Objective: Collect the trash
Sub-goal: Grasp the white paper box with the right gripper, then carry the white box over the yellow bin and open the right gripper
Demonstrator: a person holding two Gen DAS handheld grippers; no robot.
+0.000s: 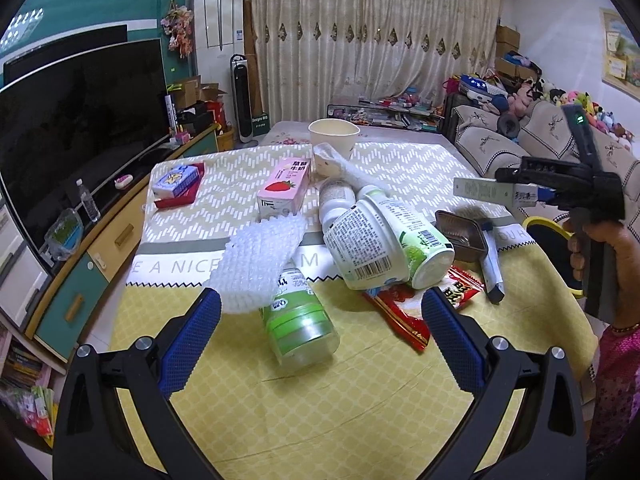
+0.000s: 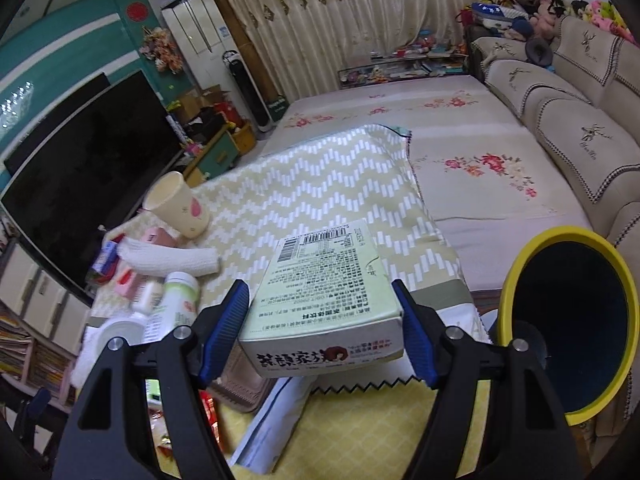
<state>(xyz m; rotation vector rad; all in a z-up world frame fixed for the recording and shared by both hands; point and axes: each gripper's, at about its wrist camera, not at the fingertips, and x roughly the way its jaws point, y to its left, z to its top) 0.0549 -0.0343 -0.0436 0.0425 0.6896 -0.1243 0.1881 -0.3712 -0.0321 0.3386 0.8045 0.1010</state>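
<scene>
My right gripper point(image 2: 322, 328) is shut on a pale green carton point(image 2: 320, 292) and holds it above the table, left of a yellow-rimmed bin point(image 2: 520, 264). It also shows in the left wrist view point(image 1: 492, 192), with the carton point(image 1: 480, 191). My left gripper point(image 1: 320, 332) is open and empty just above the table. A green-capped bottle point(image 1: 300, 320) lies between its fingers. Beyond it lie white foam netting point(image 1: 260, 260), two white and green bottles point(image 1: 384, 240) and a red snack wrapper point(image 1: 404, 312).
A pink strawberry milk carton point(image 1: 284, 192), a paper cup point(image 1: 334, 136), a blue tissue pack on a red tray point(image 1: 176, 184) and a brown tin with a brush point(image 1: 464, 232) stand on the cloth-covered table point(image 1: 360, 400). A TV is on the left, a sofa on the right.
</scene>
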